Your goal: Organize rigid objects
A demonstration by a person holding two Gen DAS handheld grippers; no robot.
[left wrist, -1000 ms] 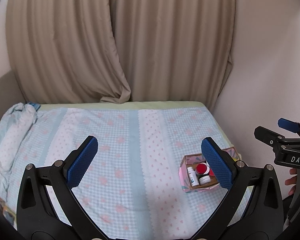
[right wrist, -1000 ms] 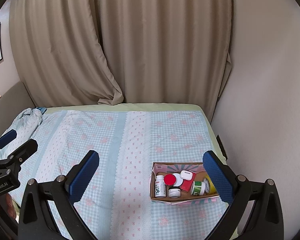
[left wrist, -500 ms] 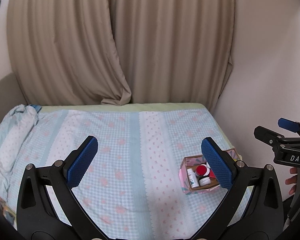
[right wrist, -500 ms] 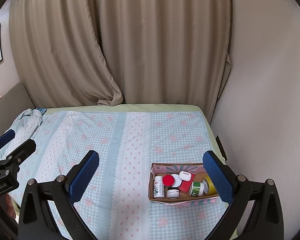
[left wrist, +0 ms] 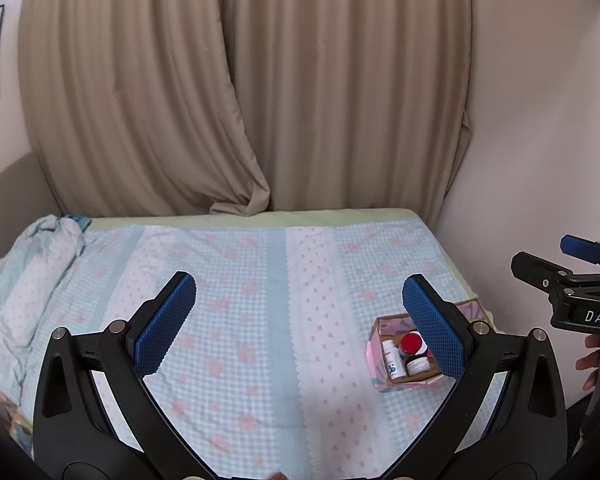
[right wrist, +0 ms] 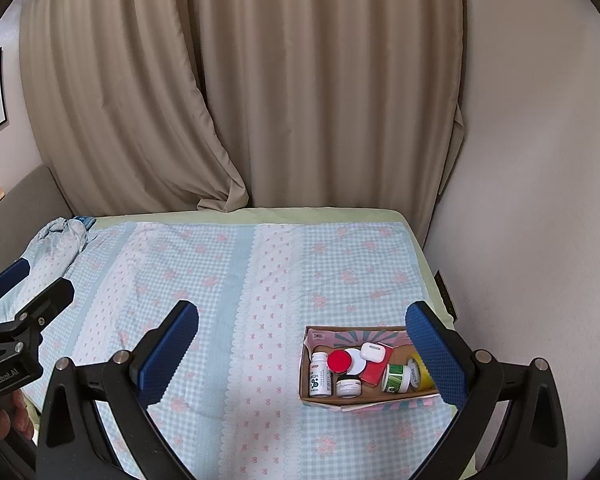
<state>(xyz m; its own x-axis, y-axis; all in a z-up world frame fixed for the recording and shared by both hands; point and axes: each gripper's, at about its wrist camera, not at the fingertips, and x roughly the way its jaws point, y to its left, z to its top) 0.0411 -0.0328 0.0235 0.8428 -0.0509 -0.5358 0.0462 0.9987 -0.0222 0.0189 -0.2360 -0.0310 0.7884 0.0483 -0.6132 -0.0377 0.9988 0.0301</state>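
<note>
An open cardboard box [right wrist: 306, 376] sits on the bed near its right front corner; it also shows in the left wrist view [left wrist: 374, 354]. In it are a white pill bottle [right wrist: 320, 374], a red-lidded jar [right wrist: 339, 361], a small white jar [right wrist: 349, 386], a white earbud case [right wrist: 372, 350], a red flat box [right wrist: 376, 368], a green-labelled jar [right wrist: 396, 378] and a yellow item [right wrist: 420, 372]. My left gripper [left wrist: 300, 322] is open and empty, above the bed, left of the box. My right gripper [right wrist: 302, 346] is open and empty, held above and in front of the box.
The bed [right wrist: 220, 280] has a blue checked cover with pink flowers. A rolled quilt [right wrist: 56, 248] lies at its far left. Beige curtains [right wrist: 260, 100] hang behind. A wall [right wrist: 520, 200] runs close along the right side of the bed.
Both grippers have drawn back and risen a little, so the box looks slightly smaller and lower in the views. Both stay open and empty.
</note>
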